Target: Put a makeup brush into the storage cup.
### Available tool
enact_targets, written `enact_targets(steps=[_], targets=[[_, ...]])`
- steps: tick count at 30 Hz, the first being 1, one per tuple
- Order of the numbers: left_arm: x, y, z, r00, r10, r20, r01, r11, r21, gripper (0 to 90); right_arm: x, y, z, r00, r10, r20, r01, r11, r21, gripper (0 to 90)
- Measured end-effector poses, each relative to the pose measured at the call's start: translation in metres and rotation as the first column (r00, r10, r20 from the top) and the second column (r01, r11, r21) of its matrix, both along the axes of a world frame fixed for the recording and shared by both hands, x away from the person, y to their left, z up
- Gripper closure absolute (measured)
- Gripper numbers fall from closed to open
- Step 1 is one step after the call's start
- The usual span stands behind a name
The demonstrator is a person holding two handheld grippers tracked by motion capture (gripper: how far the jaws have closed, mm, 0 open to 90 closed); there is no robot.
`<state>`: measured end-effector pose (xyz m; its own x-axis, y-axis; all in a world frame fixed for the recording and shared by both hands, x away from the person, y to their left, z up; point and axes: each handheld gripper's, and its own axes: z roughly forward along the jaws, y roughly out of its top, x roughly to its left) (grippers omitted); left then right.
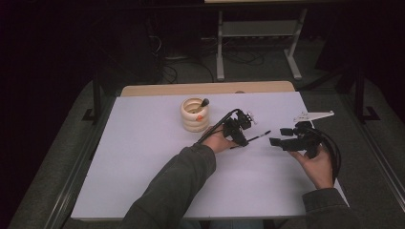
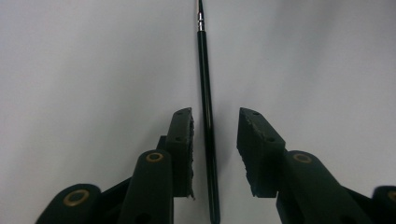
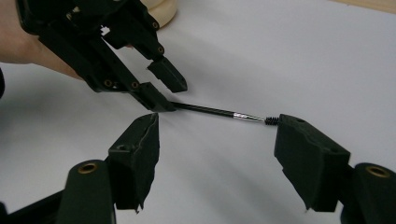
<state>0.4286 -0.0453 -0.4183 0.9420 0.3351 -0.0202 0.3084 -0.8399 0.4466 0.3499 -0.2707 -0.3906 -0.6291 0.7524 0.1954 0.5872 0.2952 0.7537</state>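
High view | I am straddling the brush [image 1: 250,139] mid-table with my left tongs [image 1: 242,138], jaws apart, not clamping yet | right tongs [image 1: 276,141] waiting open | holder [image 1: 195,115] near far edge awaiting brush.

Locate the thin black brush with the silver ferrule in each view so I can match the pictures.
High view: the thin black brush lies on the white table, right of centre, beside the left gripper.
Left gripper view: upright along the centre, between the open jaws.
Right gripper view: slanting across the middle, its bristle tip by the right-hand jaw.
Shared landmark: the left gripper, with the brush between its jaws.
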Motion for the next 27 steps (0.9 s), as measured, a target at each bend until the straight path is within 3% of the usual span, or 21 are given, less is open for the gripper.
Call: enact_targets(steps=[10,13,19,23,27], targets=[[0.002,-0.006,-0.005,1.0000,0.007,0.006,-0.008,0.9973,0.073,73.6,0.001,0.001,0.000,1.0000,0.000,-0.001,0.000,1.000,-0.001,29.9],[0.002,-0.008,-0.005,0.9999,0.014,0.007,-0.015,0.9970,0.076,75.8,0.001,0.002,-0.001,1.0000,0.001,-0.003,-0.001,1.000,0.001,29.9],[-0.003,-0.018,-0.004,0.9995,-0.010,0.031,0.005,0.9899,0.141,84.9,0.002,0.000,-0.001,0.9998,0.006,0.018,-0.006,1.000,-0.012,30.7],[0.000,-0.022,-0.002,0.9996,0.027,-0.001,-0.027,0.9843,0.174,85.9,0.002,-0.003,-0.001,0.9999,-0.004,0.011,0.005,1.000,-0.006,30.7],[0.001,-0.025,-0.001,0.9995,0.031,-0.008,-0.029,0.9815,0.189,86.1,0.001,-0.003,-0.002,0.9999,-0.011,0.006,0.011,1.000,-0.011,30.8]])
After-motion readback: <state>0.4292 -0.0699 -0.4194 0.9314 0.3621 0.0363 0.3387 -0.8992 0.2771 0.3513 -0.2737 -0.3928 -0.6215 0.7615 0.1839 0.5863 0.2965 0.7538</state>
